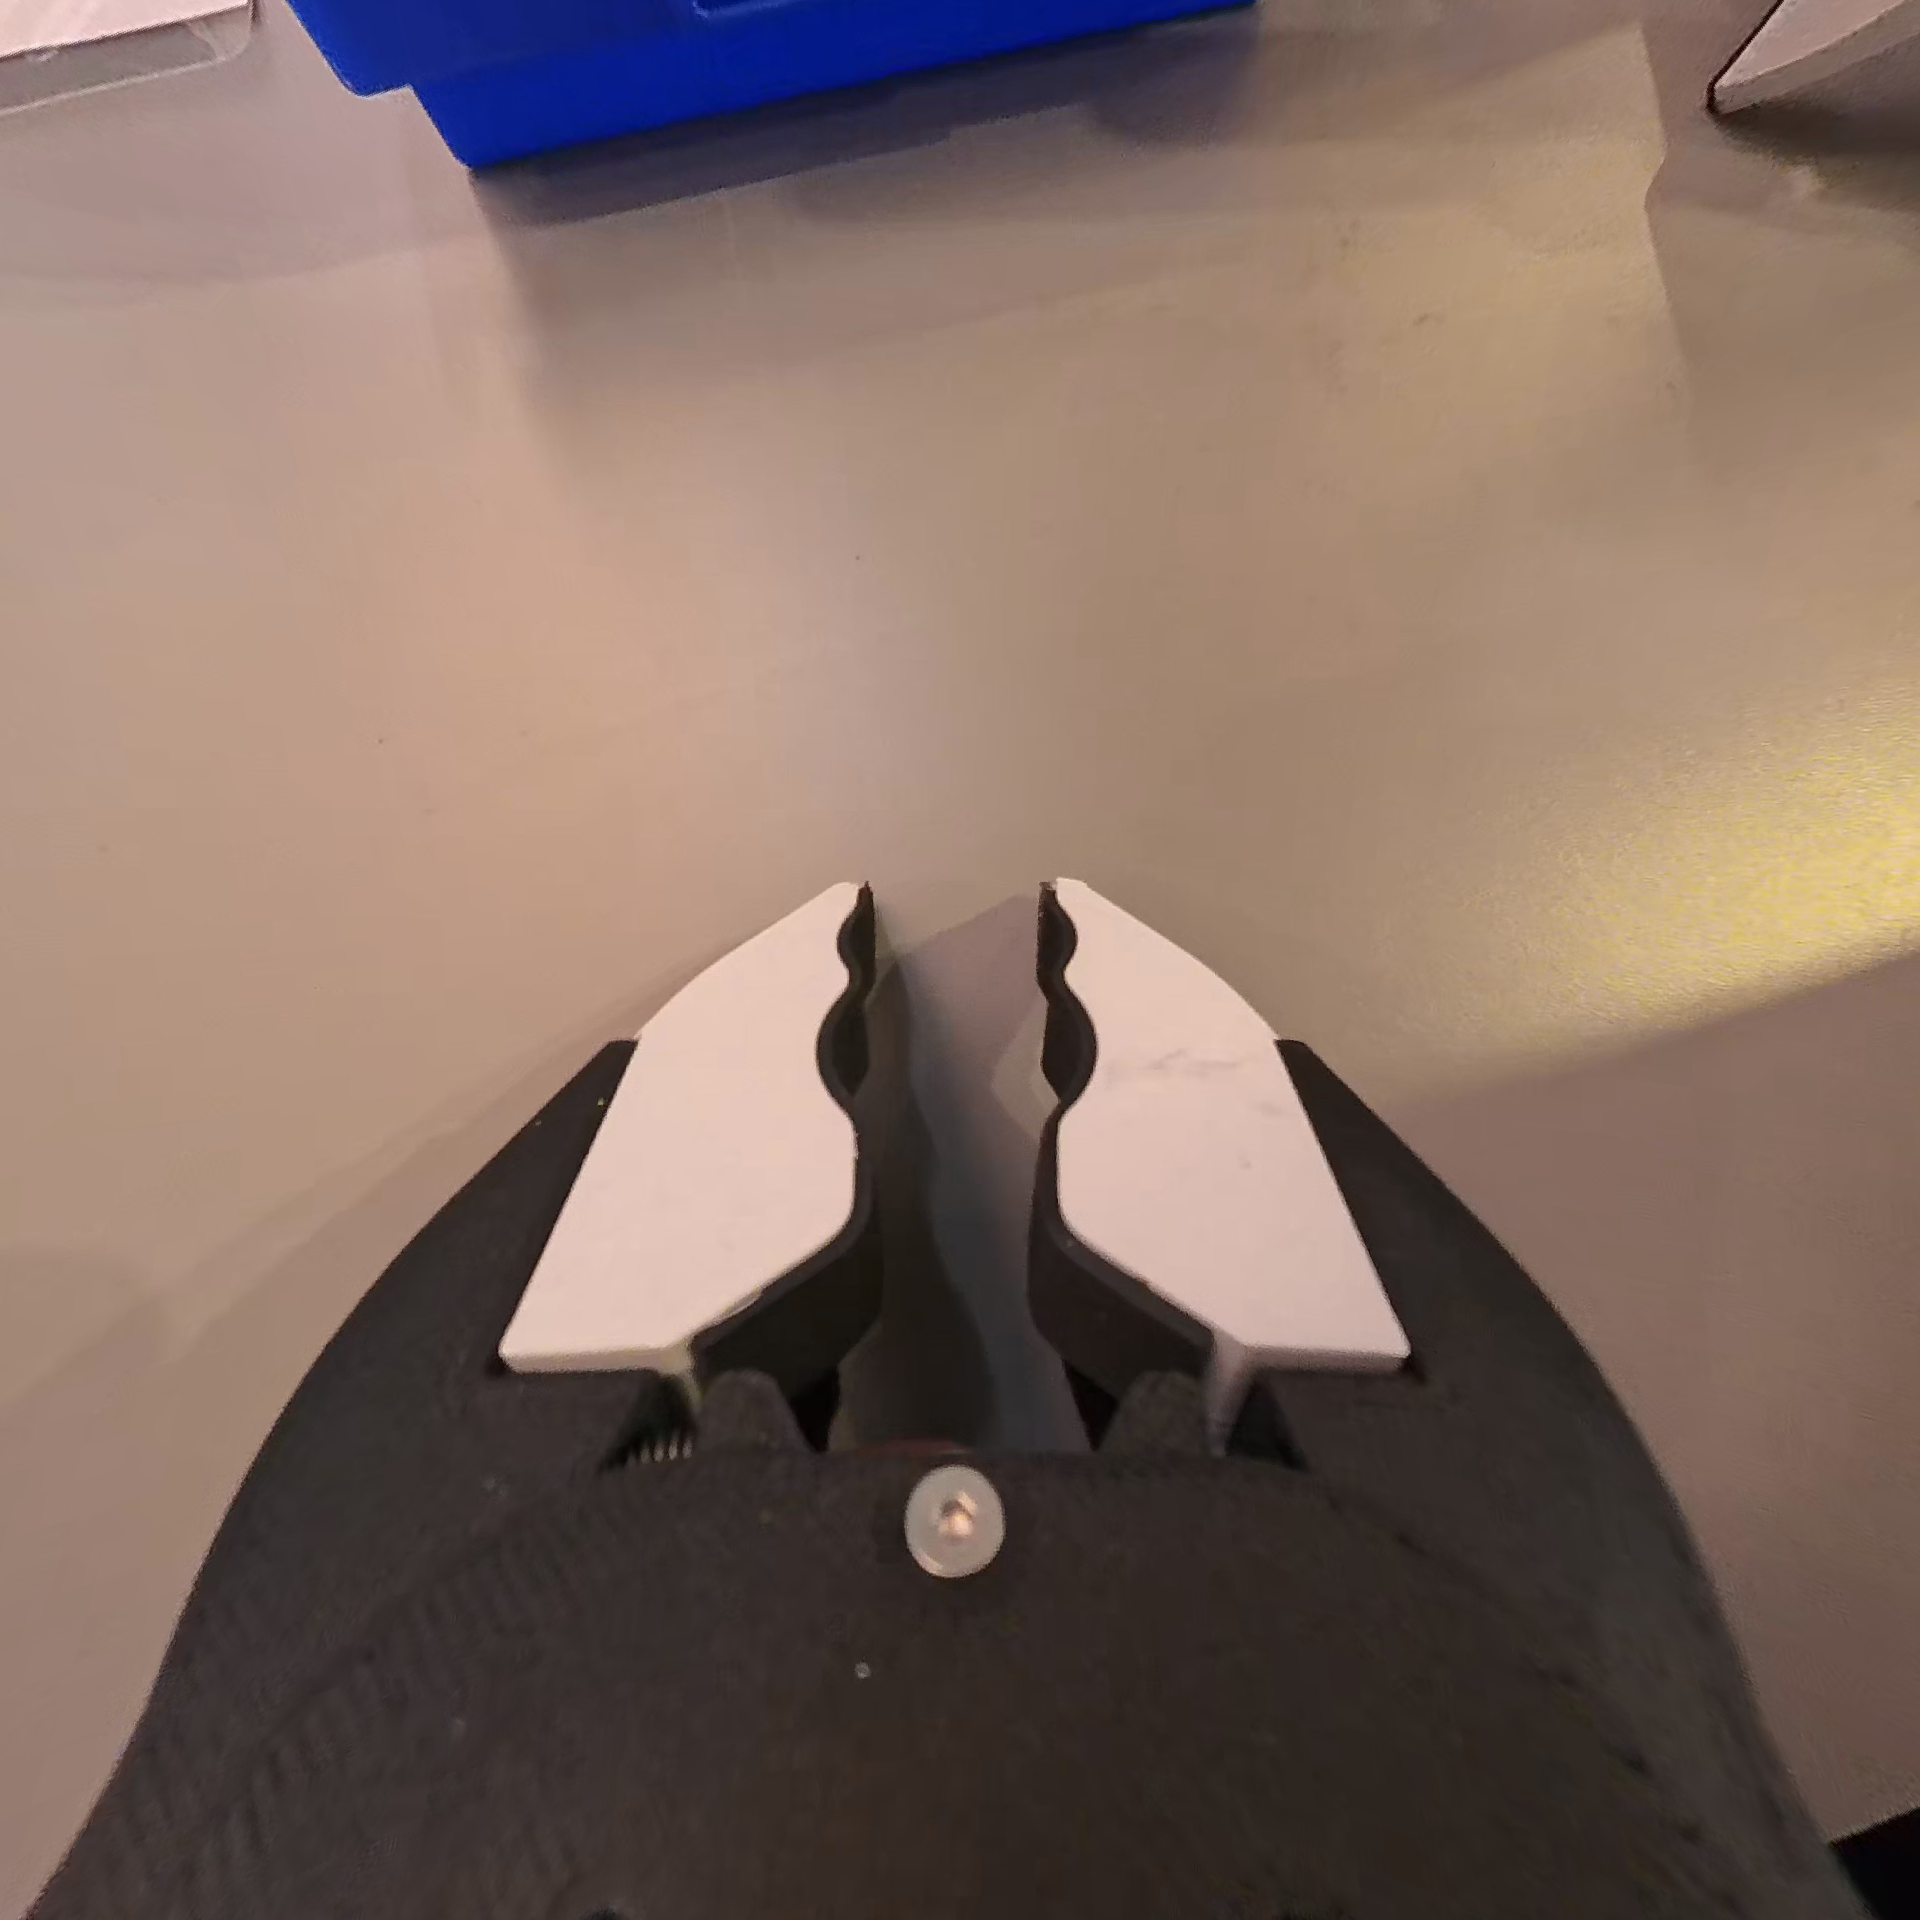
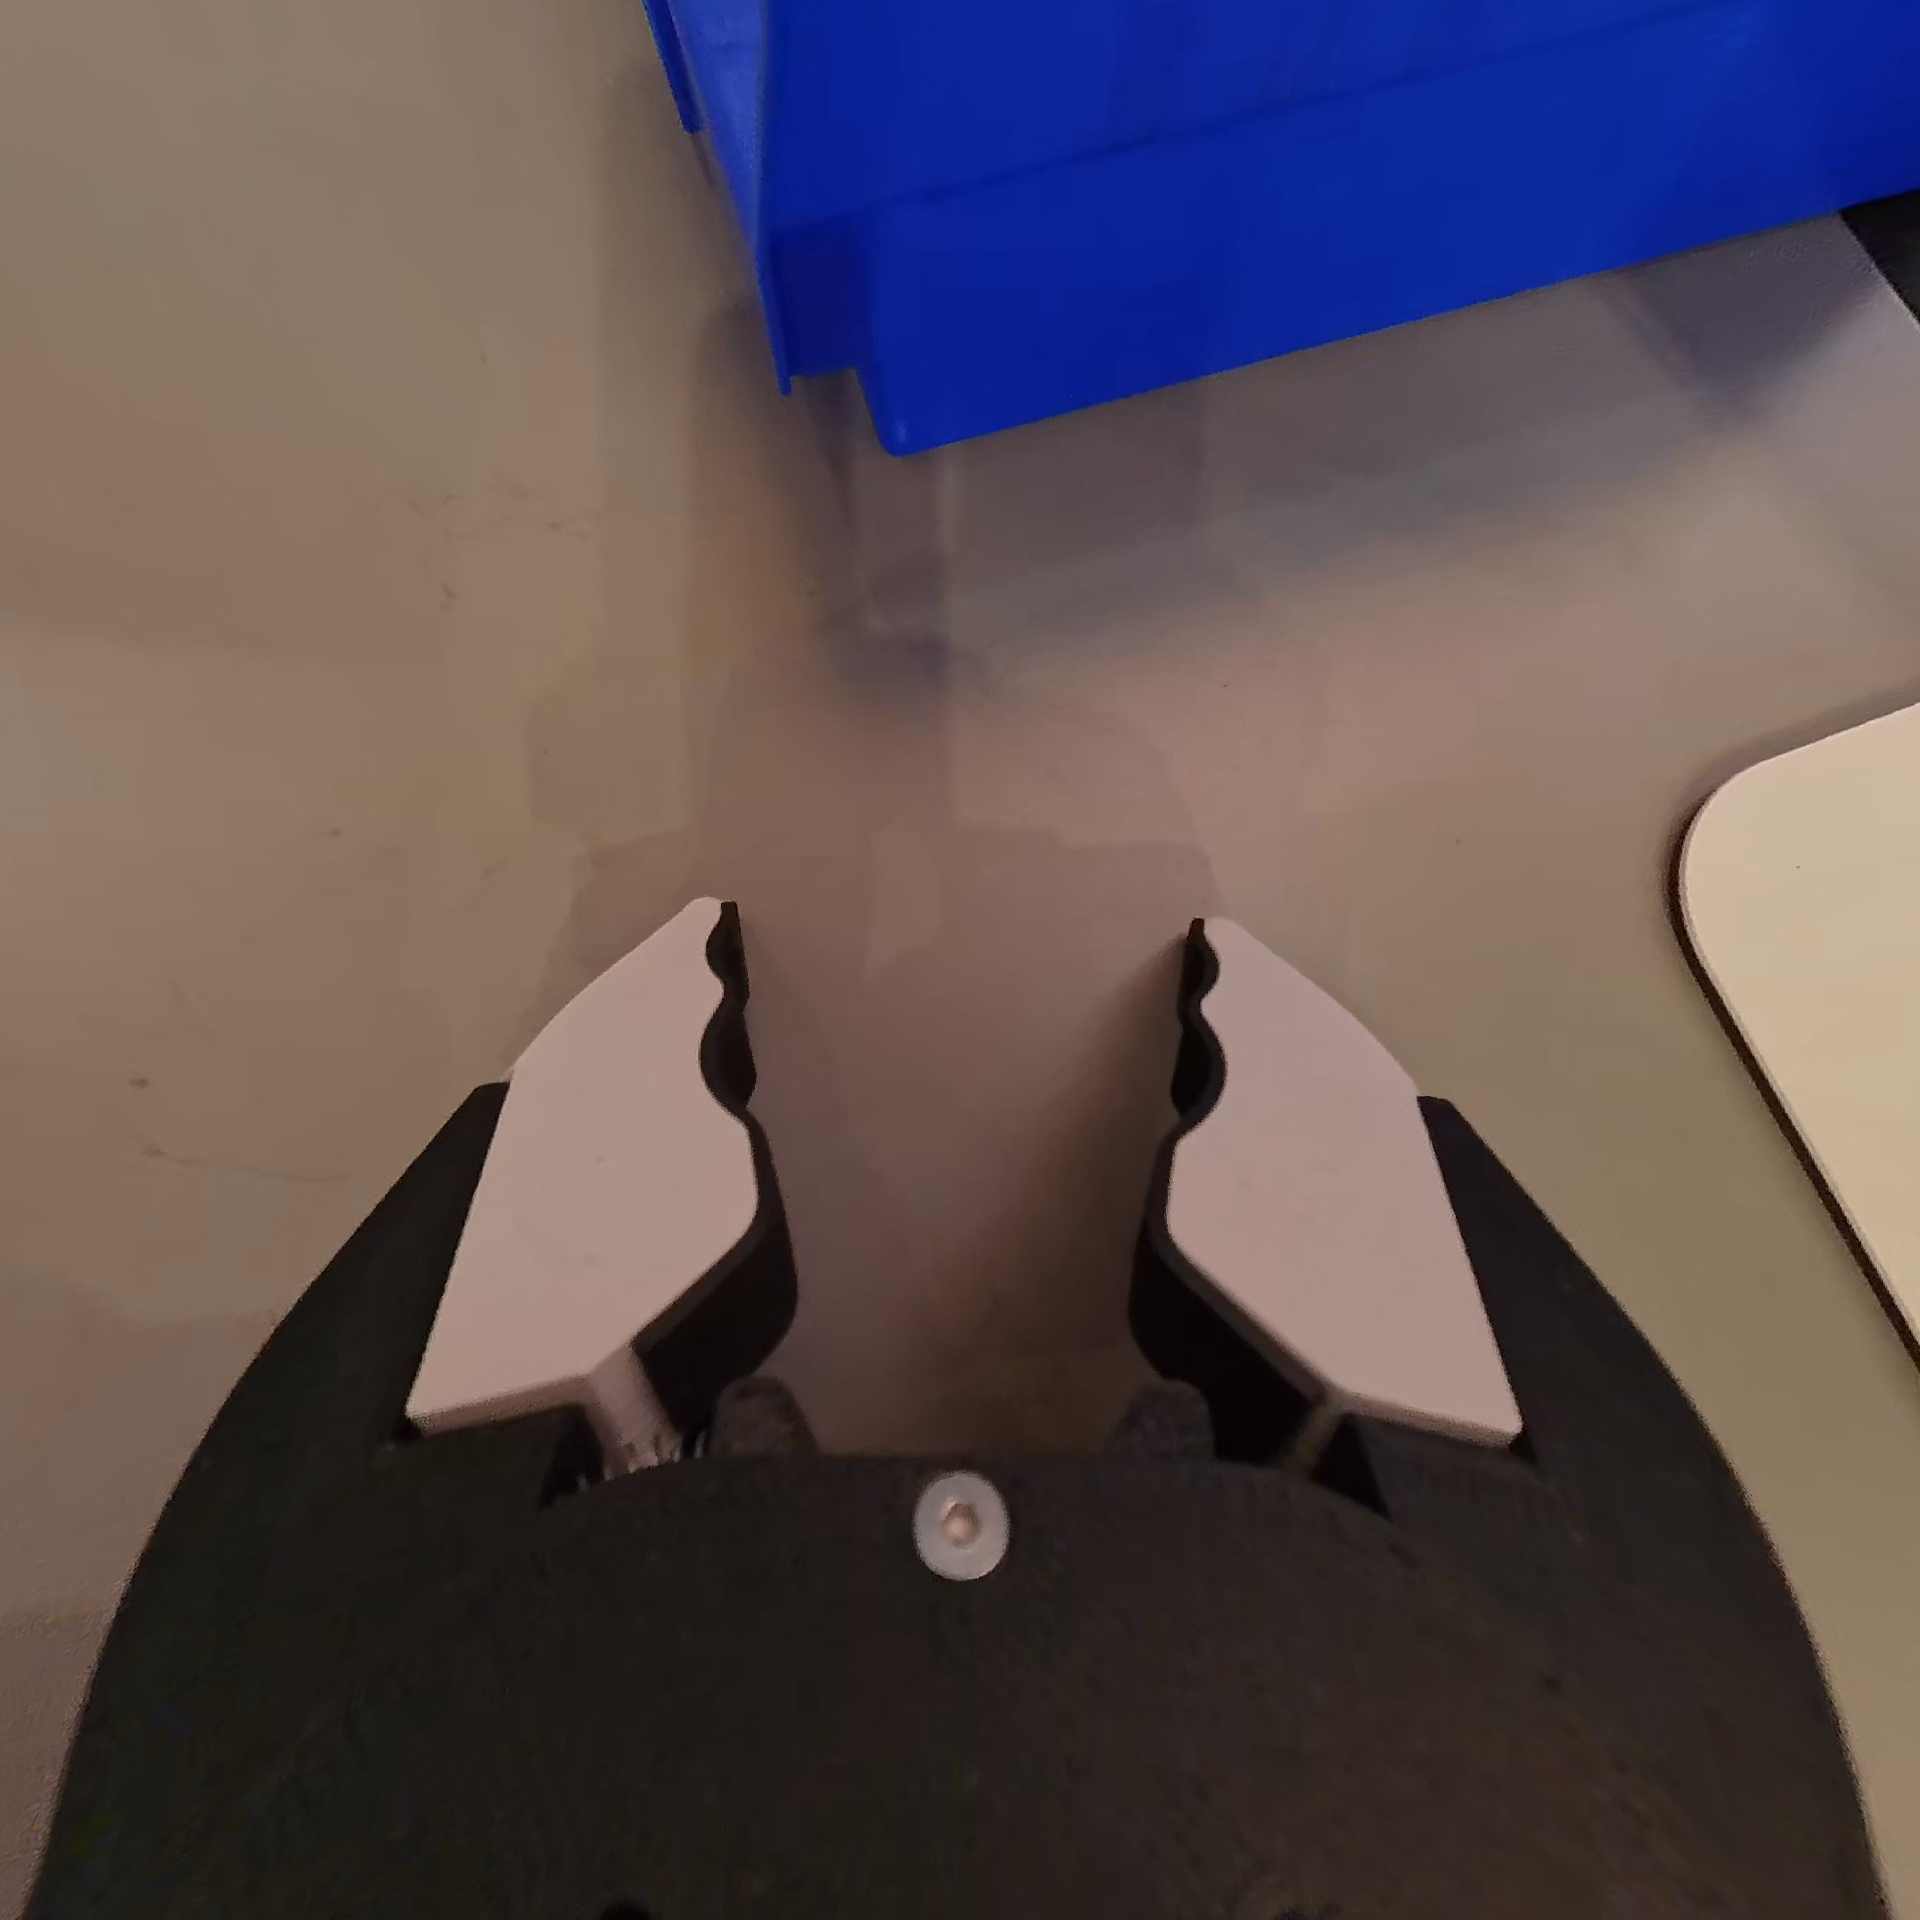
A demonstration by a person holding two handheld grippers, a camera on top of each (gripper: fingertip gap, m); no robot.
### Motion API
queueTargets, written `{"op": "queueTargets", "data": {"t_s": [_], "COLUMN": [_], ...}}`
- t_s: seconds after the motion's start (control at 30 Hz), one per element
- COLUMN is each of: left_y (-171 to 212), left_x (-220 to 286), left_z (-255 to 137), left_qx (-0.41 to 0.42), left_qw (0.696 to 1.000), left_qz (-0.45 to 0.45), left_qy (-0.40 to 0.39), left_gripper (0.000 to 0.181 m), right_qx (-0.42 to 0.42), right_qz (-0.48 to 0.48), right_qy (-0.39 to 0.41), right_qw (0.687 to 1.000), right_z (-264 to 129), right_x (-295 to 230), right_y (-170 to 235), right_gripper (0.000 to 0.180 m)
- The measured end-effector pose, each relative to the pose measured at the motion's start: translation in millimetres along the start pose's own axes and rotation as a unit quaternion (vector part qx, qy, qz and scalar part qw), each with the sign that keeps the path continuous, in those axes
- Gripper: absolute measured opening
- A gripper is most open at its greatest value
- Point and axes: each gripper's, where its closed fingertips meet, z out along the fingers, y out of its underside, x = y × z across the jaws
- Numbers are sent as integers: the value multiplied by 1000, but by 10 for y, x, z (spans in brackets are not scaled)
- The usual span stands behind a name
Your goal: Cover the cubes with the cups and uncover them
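Observation:
No cup and no cube shows in either view. My left gripper (image 1: 956, 894) has white fingers on a black body. It hangs low over the bare grey table (image 1: 727, 623), jaws a little apart, with nothing between them. My right gripper (image 2: 961, 920) is the same kind. It is open wider and empty, over the grey table (image 2: 312, 623), pointing towards a blue plastic bin (image 2: 1247, 208).
The blue bin stands at the far edge in the left wrist view (image 1: 769, 73) and close ahead in the right wrist view. A white rounded board (image 2: 1829, 987) lies at the right. A white object (image 1: 1818, 62) sits far right and a pale sheet (image 1: 104, 42) far left.

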Motion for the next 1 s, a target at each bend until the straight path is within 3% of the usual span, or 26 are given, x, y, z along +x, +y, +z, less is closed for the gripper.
{"op": "queueTargets", "data": {"t_s": [0.63,0.77,0.8,0.9,1.0], "left_y": [2,1,2,17,-14], "left_x": [-26,-28,-40,-128,-136], "left_z": [-1,-1,-2,0,-11], "left_qx": [0,0,-1,-7,0], "left_qw": [1000,1000,1000,999,998], "left_qz": [-5,-8,-12,-39,-56], "left_qy": [-8,-6,-8,-30,-40], "left_gripper": [29,30,33,65,80], "right_qx": [2,1,2,24,49], "right_qz": [-6,-9,-7,2,16], "right_qy": [-6,-20,-26,-28,-21], "right_qw": [1000,1000,1000,999,998], "right_z": [-6,-11,-16,-97,-313], "right_x": [-23,-59,-67,-69,-114], "right_y": [-3,-1,-1,-24,60], "right_gripper": [75,81,87,106,112]}}
